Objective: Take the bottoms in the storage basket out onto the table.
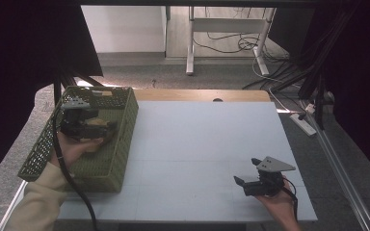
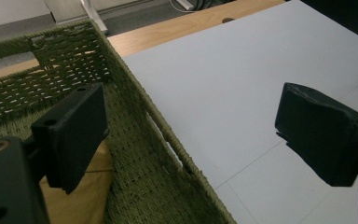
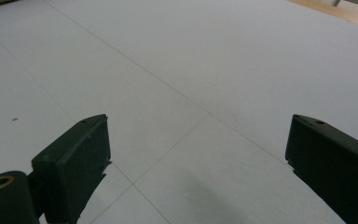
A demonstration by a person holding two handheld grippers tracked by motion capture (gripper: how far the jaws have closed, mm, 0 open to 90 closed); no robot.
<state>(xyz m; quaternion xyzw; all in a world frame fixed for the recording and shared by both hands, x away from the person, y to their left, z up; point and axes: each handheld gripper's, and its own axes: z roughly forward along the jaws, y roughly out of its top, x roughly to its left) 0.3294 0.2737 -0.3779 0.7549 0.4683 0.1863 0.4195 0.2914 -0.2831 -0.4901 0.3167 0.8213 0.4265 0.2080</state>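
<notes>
Resting low at the bench's near right corner, the right gripper (image 1: 248, 182) holds its jaws wide apart over bare grey surface. Farther off at left, the left gripper (image 1: 107, 129), jaws spread, straddles the green woven basket's (image 1: 120, 144) right wall above a tan object (image 2: 81, 196) inside.

Basket left, free gripper right

The basket (image 1: 118, 144) sits at the table's (image 1: 202, 144) left edge, with the left gripper (image 1: 84, 122) inside it above a flat paper-like thing (image 2: 86, 196) on its floor. The right gripper (image 1: 250, 180) hovers near the table's front right corner, well apart from the basket, over bare surface.
</notes>
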